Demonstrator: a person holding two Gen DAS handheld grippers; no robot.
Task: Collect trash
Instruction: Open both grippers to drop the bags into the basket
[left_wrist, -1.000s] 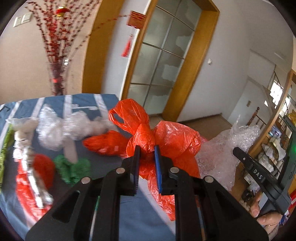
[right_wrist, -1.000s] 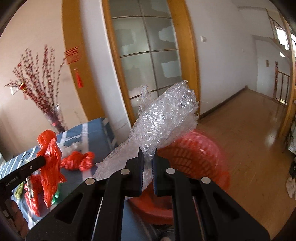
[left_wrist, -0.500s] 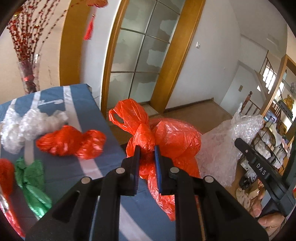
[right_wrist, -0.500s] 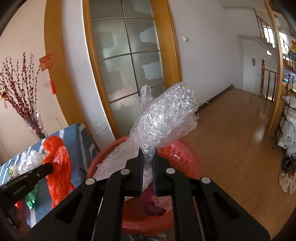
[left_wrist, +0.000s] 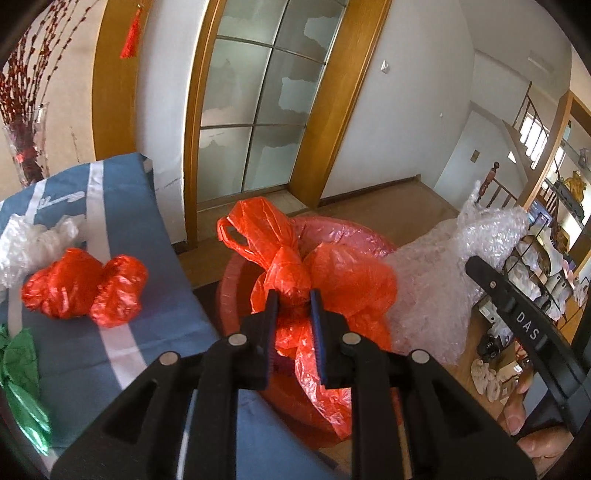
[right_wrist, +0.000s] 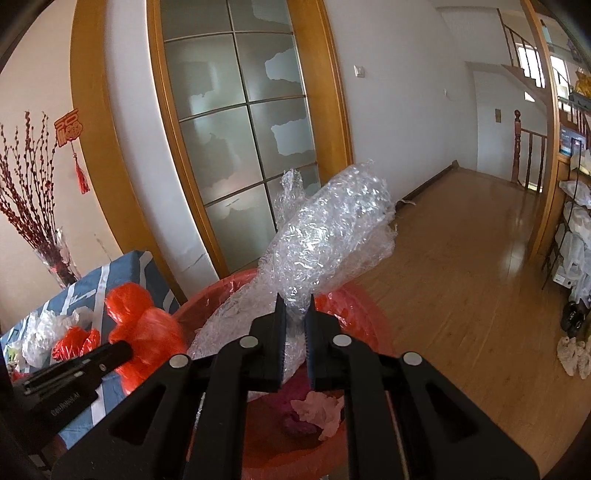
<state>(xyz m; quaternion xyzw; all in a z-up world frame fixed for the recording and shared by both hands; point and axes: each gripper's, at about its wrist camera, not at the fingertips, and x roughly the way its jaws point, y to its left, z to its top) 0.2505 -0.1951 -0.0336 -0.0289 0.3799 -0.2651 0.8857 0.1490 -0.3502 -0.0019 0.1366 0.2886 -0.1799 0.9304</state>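
The left tongs (left_wrist: 291, 299) pinch the knotted neck of an orange plastic bag (left_wrist: 314, 273), which hangs just ahead of and below the tips, over the red basin (left_wrist: 343, 232) beyond the counter (left_wrist: 122, 343) edge. The right tongs (right_wrist: 294, 306) pinch a wad of bubble wrap (right_wrist: 332, 236) that rises up and to the right of the tips, above the same red basin (right_wrist: 369, 314). Inside the basin, below the right tongs, lies a pale crumpled scrap (right_wrist: 321, 410), possibly tissue; the view there is dim.

To the left of the left tongs, on the blue striped cloth of the counter, sit a crumpled red bag (left_wrist: 85, 288), a clear plastic bundle (left_wrist: 33, 240) behind it, and a green wrapper (left_wrist: 22, 384) nearer the camera. Far left stands a glass vase (left_wrist: 26, 147) of red twigs. Ahead of both tongs is a frosted-glass door (right_wrist: 240, 129) in a wooden frame, with wood floor (right_wrist: 461, 277) off to the right.
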